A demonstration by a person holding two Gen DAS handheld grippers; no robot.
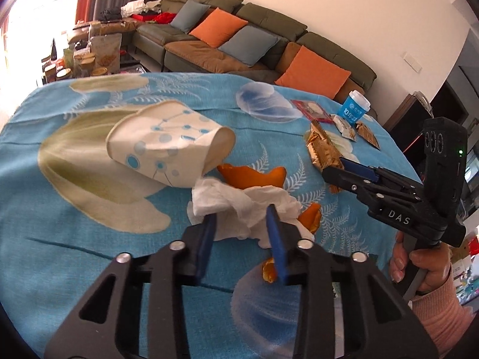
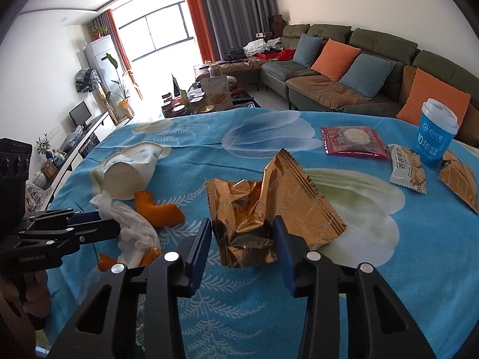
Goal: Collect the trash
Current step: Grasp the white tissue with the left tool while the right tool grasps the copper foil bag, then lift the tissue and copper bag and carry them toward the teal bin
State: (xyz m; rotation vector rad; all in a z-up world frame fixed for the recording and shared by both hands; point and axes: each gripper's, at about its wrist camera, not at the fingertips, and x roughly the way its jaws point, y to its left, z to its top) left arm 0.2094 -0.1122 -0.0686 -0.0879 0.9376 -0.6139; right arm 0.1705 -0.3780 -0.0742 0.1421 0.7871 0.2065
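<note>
A crumpled white tissue (image 1: 221,197) lies on the blue flowered tablecloth (image 1: 74,254), and my left gripper (image 1: 241,215) is shut on it, blue pads pressing both sides. Orange peel (image 1: 254,176) lies under and behind the tissue. A crushed paper cup (image 1: 167,143) lies on its side just beyond. In the right wrist view my right gripper (image 2: 242,224) is shut on a crumpled gold wrapper (image 2: 269,191), which stands up between its pads. The left gripper (image 2: 110,221) shows at the left edge with the tissue (image 2: 134,230) in its tips. The right gripper (image 1: 333,169) appears at the right of the left wrist view, a hand on its handle.
At the far right of the table stand a blue lidded cup (image 2: 435,134), a red snack packet (image 2: 353,142), a white cracker packet (image 2: 408,170) and another gold wrapper (image 2: 459,179). A sofa (image 2: 344,80) with cushions runs behind the table.
</note>
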